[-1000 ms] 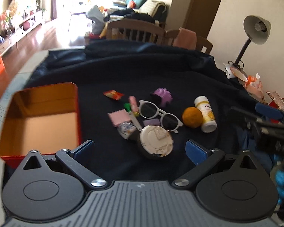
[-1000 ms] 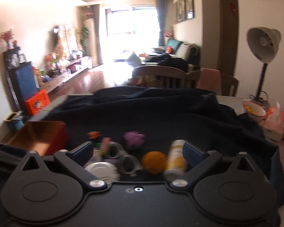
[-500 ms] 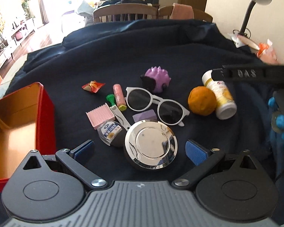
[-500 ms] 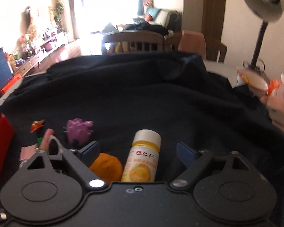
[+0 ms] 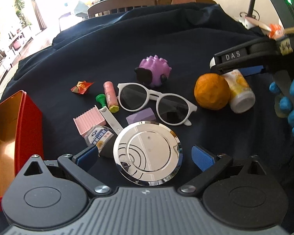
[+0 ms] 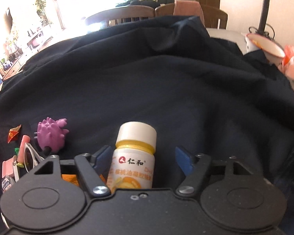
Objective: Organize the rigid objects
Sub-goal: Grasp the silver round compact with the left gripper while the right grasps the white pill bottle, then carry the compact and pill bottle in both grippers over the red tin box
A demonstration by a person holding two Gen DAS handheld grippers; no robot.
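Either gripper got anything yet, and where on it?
Nothing is held. The right gripper is open around the lying white bottle, jaws flanking its body but not closed. The left gripper is open over the round mirror.

Table cloth (image 5: 127, 45): dark navy fabric, matt, creased. Round compact (image 5: 148, 152): polished chrome lid, mirror-glossy, with the white-framed sunglasses (image 5: 156, 102) of smooth plastic and dark glossy lenses at its 12 o'clock. Spiky purple toy (image 5: 153, 70): smooth plastic, soft sheen. Orange ball (image 5: 211, 92): matt, dimpled surface. Vitamin bottle (image 6: 135, 156): glossy white plastic, printed label. Box (image 5: 7, 129): red outside, coppery metallic sheen inside. Pink ridged block (image 5: 89, 120): matt ribbed plastic. Candy wrapper (image 5: 81, 87): crinkled shiny foil.
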